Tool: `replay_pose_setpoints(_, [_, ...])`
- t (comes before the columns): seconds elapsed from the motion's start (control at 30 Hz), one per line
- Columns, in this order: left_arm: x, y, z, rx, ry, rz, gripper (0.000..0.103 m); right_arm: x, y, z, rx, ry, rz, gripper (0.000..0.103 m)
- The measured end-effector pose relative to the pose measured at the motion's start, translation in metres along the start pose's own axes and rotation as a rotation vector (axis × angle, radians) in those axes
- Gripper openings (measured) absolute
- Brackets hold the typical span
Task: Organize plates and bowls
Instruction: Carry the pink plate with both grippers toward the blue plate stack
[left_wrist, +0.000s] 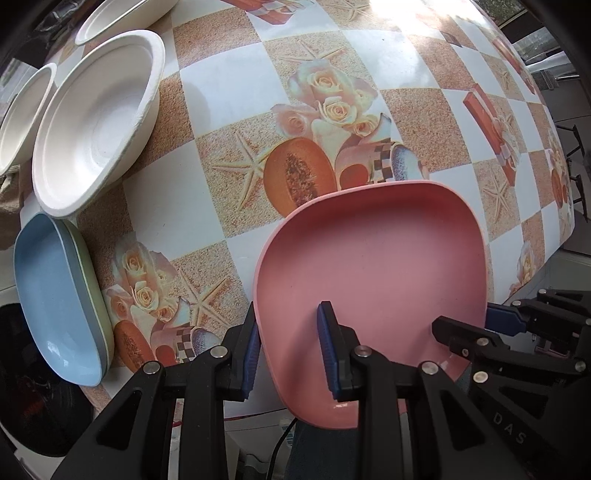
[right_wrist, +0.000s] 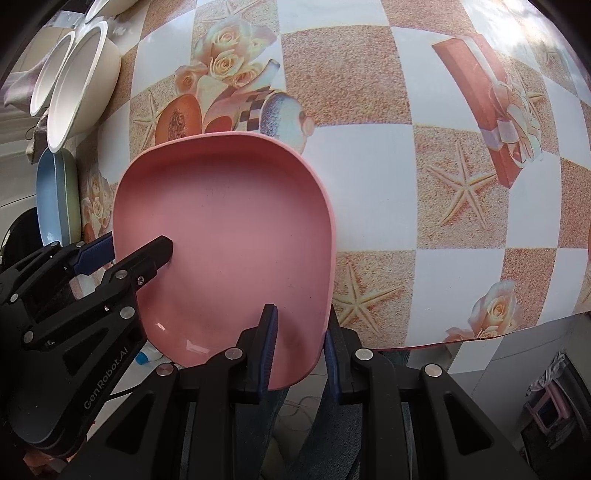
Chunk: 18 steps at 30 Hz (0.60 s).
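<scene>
A pink plate (left_wrist: 373, 269) lies at the table's near edge, overhanging it; it also shows in the right wrist view (right_wrist: 225, 236). My left gripper (left_wrist: 291, 347) straddles its left rim, one finger outside, one inside, with a gap to the rim. My right gripper (right_wrist: 301, 354) straddles the right rim the same way. Each gripper also shows in the other's view, the right one (left_wrist: 480, 328) and the left one (right_wrist: 129, 254). A blue plate (left_wrist: 55, 295) is stacked on a green one at the left. White bowls (left_wrist: 96, 118) stand beyond them.
The table (left_wrist: 221, 81) has a checked floral cloth. More white bowls (left_wrist: 22, 110) sit at the far left and back (left_wrist: 118, 18). The table's near edge (right_wrist: 480, 336) runs just under the pink plate. Dark furniture stands beyond the right edge.
</scene>
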<state>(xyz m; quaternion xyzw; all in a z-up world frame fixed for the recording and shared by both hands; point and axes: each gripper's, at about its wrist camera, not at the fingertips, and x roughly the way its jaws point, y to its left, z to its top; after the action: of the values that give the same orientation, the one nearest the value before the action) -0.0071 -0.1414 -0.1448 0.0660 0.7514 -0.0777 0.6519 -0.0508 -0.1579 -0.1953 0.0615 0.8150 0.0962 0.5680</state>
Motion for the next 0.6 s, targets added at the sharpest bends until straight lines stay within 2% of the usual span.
replay_pose_setpoints(0.1, [-0.008,0.005,-0.008,-0.003,-0.023,-0.006,0.032,-0.005,0.014,-0.002,-0.007,-0.012,-0.004,0.027])
replay_pose_setpoints(0.23, [-0.016,0.016,-0.023,-0.021,-0.039,-0.028,0.032,-0.017,0.013,0.002,-0.012,-0.019,-0.005,0.027])
replay_pose_setpoints(0.6, [-0.049,0.039,-0.036,-0.053,-0.119,-0.057,0.032,-0.048,0.032,-0.007,-0.054,-0.066,-0.037,0.027])
